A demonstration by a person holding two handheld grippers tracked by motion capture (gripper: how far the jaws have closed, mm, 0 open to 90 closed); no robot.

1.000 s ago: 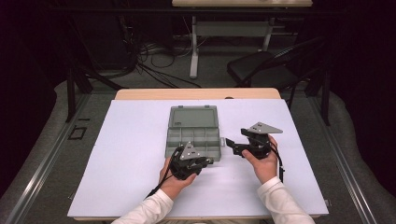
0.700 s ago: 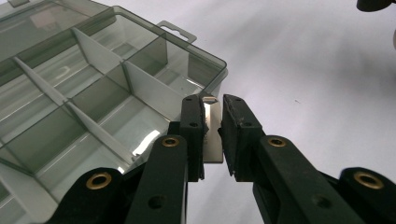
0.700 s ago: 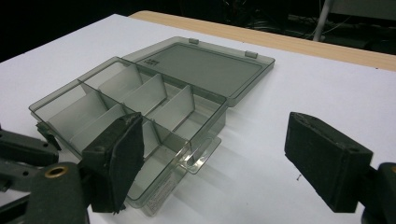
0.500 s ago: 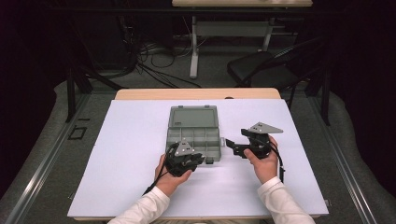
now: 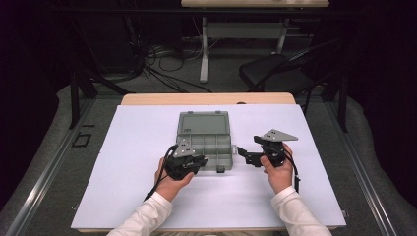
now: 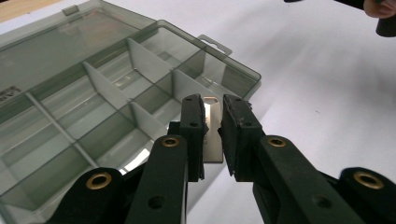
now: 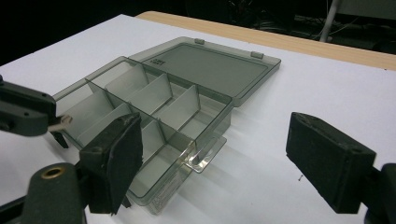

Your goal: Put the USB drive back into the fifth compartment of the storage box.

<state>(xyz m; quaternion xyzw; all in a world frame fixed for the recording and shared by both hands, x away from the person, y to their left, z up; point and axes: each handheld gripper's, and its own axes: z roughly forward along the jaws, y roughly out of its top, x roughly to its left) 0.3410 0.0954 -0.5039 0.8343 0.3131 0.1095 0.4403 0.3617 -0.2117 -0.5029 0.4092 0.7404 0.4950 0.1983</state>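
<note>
A smoky transparent organizer box (image 5: 204,135) lies open in the middle of the white table, its lid flat behind it and its compartments (image 6: 93,93) empty. My left gripper (image 5: 199,161) hovers at the box's near left corner, shut on a small flat silvery metal piece (image 6: 212,135) that stands upright between the pads. In the right gripper view that piece (image 7: 63,120) pokes out of the left gripper's jaws over the box's near end. My right gripper (image 5: 243,155) sits just right of the box (image 7: 154,102), open, its wide-apart pads (image 7: 116,158) holding nothing.
A white sheet (image 5: 123,162) covers the table, with a bare wooden strip (image 5: 206,99) along the far edge. A latch tab (image 7: 203,156) sticks out of the box's near wall. A dark chair (image 5: 280,73) and cables lie on the floor beyond the table.
My left gripper has shifted a little up and away from me, closer over the box's near edge, still gripping the metal piece. The right gripper has stayed put.
</note>
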